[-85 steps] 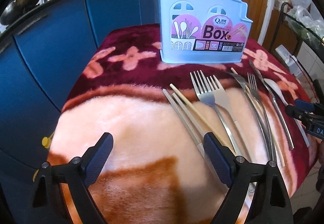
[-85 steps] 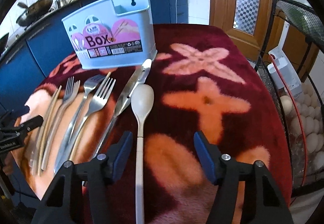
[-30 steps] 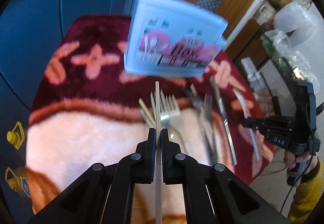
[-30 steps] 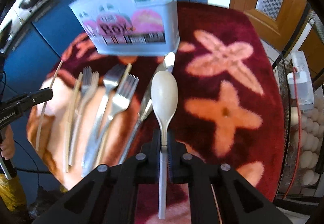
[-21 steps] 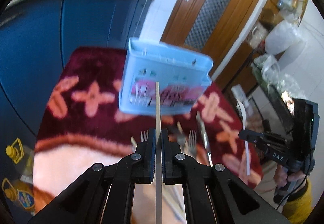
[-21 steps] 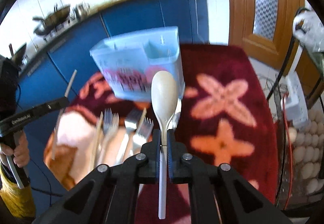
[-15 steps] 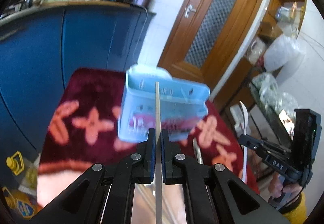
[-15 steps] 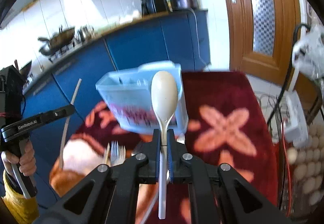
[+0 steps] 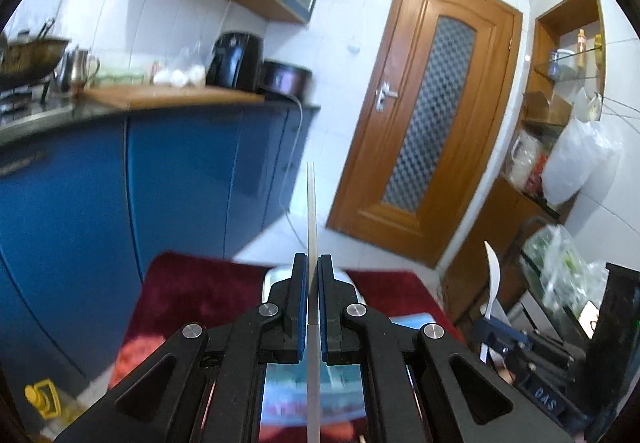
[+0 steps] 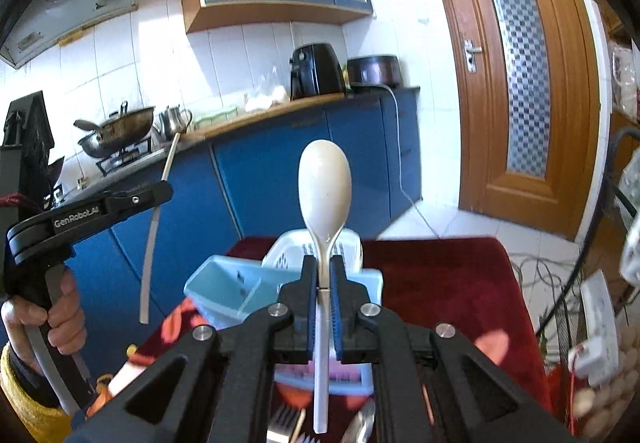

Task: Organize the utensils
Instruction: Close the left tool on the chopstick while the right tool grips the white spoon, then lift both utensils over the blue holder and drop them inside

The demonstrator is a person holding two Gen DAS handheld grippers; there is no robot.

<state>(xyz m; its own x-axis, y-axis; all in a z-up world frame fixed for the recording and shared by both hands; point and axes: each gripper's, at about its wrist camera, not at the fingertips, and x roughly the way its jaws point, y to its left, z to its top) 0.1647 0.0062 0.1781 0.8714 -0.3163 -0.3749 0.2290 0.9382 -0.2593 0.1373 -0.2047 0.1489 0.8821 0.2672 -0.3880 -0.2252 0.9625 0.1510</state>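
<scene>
left gripper (image 9: 313, 307) clamped on a chopstick (image 9: 311, 211) & right gripper (image 10: 325, 313) clamped on a white spoon (image 10: 325, 187), both pinched mid-shaft, tips up, prob so handles can drop into the blue box (image 10: 224, 293) below on the red cloth (image 10: 452, 283).

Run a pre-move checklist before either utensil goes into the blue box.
1. Left gripper shut on the chopstick: ok, the stick sits clamped between the pads.
2. Right gripper shut on the spoon: ok, gripped on the handle just below the bowl.
3. Both utensils lifted off the cloth: ok, both are held in the air.
4. Blue box upright with its top open: ok, compartments visible from above.
5. Which compartment each utensil suits: cannot tell, the grippers hide much of the box.
6. Forks out of the way: ok, they lie on the near side of the box.
</scene>
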